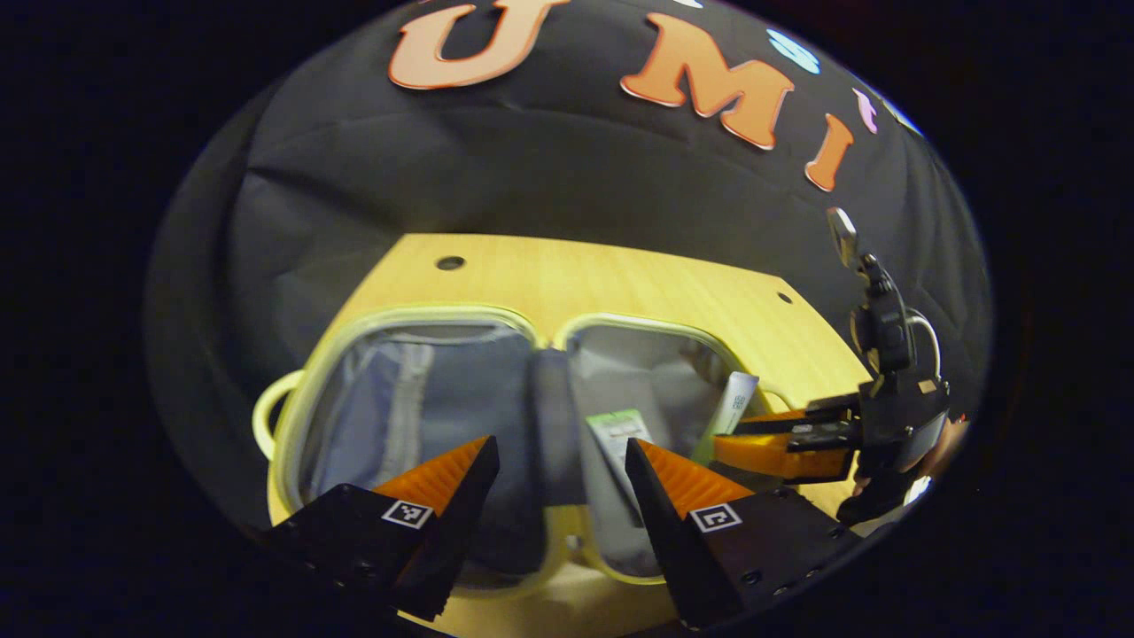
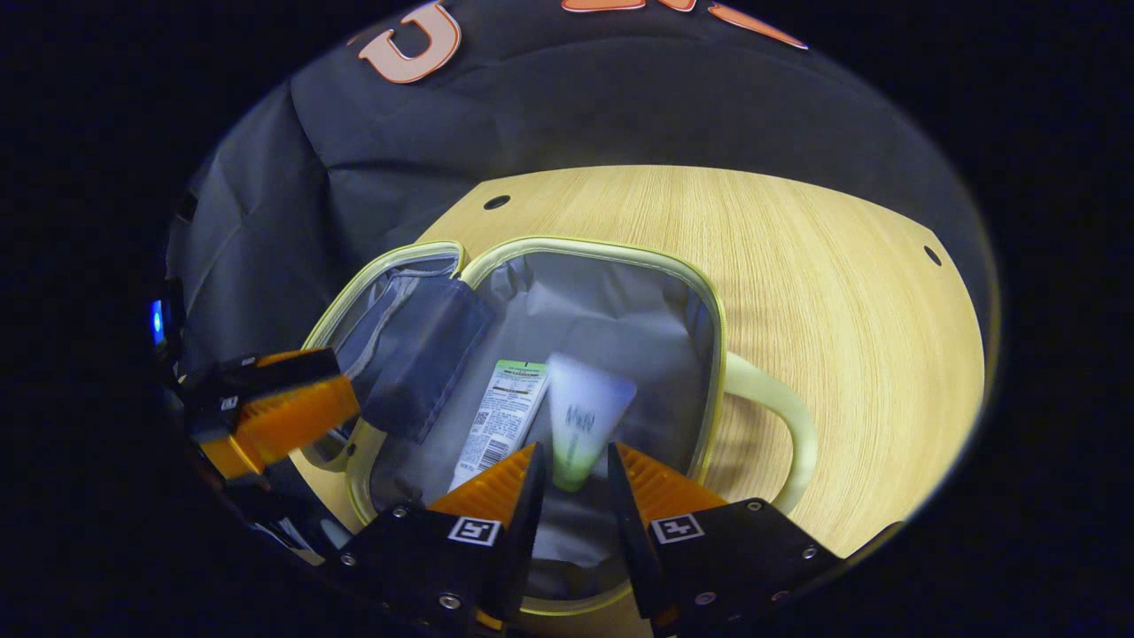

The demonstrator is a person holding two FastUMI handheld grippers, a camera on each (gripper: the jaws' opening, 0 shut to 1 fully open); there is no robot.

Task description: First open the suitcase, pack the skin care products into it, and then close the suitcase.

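Lowering a pale tube (image 2: 580,421) into the right half of the open suitcase (image 2: 709,301) is the step in hand, and my right gripper (image 2: 571,470) has its jaws closed narrowly on the tube's lower end, though I cannot be sure both press on it. A flat packet (image 2: 500,412) with a green top already lies on the grey lining at about nine o'clock from the tube, just beside it. To do this well I would set the tube flat alongside that packet, clear of the yellow-green rim, so nothing sticks up to foul the zip later, and let go only once it rests on the lining. My left gripper (image 1: 563,470) hangs over the middle fold with jaws apart and holding nothing. The suitcase sits on the wooden tabletop (image 2: 842,266), its handle (image 2: 780,416) at three o'clock.
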